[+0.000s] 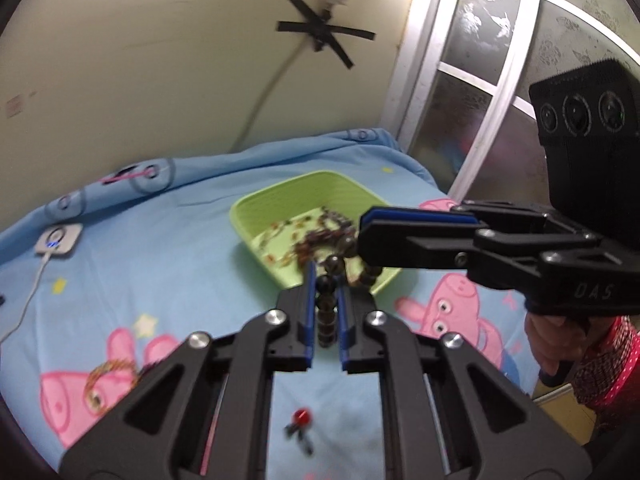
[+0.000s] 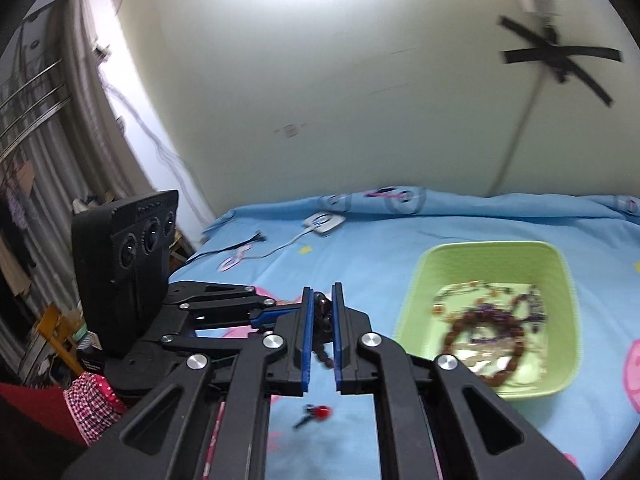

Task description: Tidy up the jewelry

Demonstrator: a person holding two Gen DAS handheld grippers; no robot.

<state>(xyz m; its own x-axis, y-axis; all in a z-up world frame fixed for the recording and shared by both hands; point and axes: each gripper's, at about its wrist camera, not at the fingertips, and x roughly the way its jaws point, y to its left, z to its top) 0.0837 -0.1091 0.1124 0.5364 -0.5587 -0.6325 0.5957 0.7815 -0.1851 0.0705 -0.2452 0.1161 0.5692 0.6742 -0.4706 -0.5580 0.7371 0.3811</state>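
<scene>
A dark beaded bracelet (image 1: 326,304) hangs between both grippers above the blue bedsheet. My left gripper (image 1: 324,276) is shut on one part of it. My right gripper (image 2: 321,300) is shut on another part of the same bracelet (image 2: 322,332); it also shows in the left wrist view (image 1: 362,236), reaching in from the right over the tray. A green tray (image 1: 256,208) holding several beaded bracelets and necklaces sits on the bed; in the right wrist view the tray (image 2: 568,280) lies to the right. A small red-beaded piece (image 1: 300,418) lies on the sheet below the grippers.
A braided gold bracelet (image 1: 108,376) lies on the sheet at the left. A white charger with a cable (image 1: 58,240) sits near the wall. A glass door (image 1: 480,80) stands at the right; a wall socket and taped cable (image 1: 324,32) are above the bed.
</scene>
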